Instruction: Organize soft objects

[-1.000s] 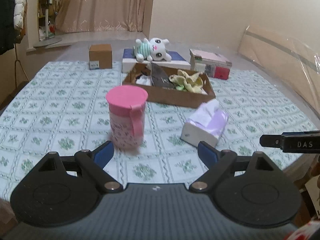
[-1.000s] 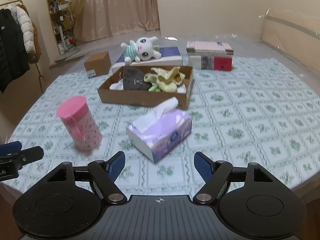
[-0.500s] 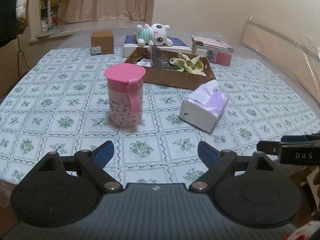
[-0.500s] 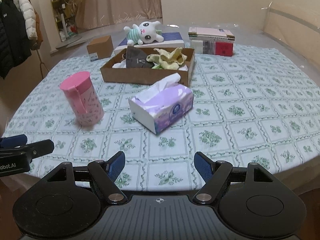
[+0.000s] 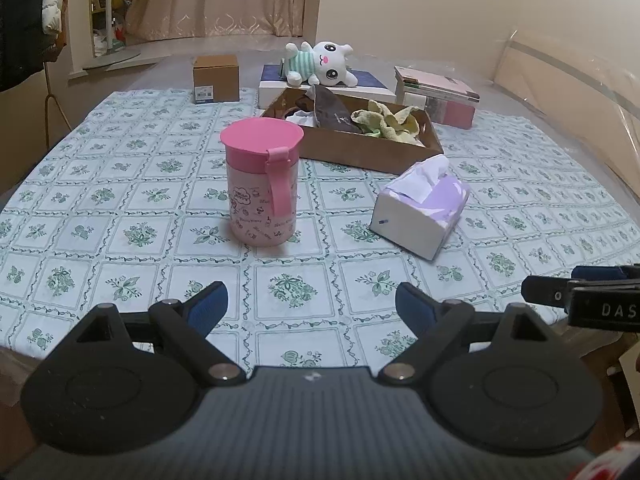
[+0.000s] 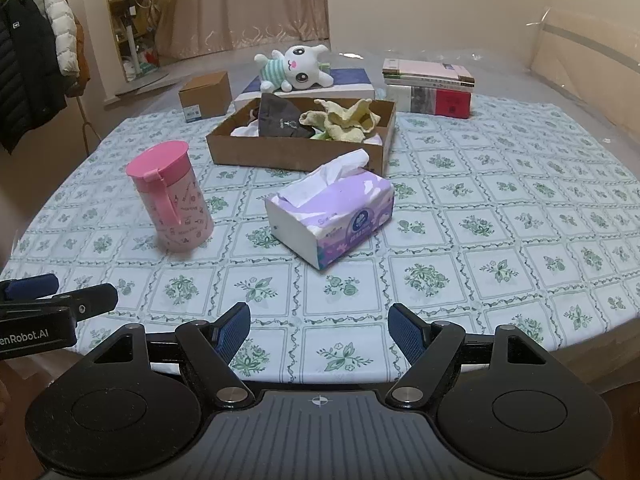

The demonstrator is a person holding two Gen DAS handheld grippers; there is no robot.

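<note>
A white plush rabbit (image 5: 320,62) (image 6: 294,68) in a striped shirt lies on a flat blue-and-white box behind a brown cardboard tray (image 5: 360,148) (image 6: 296,150). Inside the tray are a dark cloth (image 6: 282,120) and a yellow cloth (image 5: 386,120) (image 6: 342,120). A purple tissue pack (image 5: 422,204) (image 6: 332,216) lies on the tablecloth in front of the tray. My left gripper (image 5: 310,308) hovers open over the table's near edge, empty. My right gripper (image 6: 318,324) is likewise open and empty, short of the tissue pack. Each gripper's tip shows at the other view's side edge.
A pink lidded cup (image 5: 262,184) (image 6: 170,196) stands left of the tissue pack. A small cardboard box (image 5: 216,78) (image 6: 206,96) and a stack of books (image 5: 438,96) (image 6: 430,88) sit at the table's far side. Coats (image 6: 36,76) hang at the left.
Both views now look down on the table from slightly farther back; the near edge shows more, and the objects sit farther from the fingers. No object has moved and both grippers stay open.
</note>
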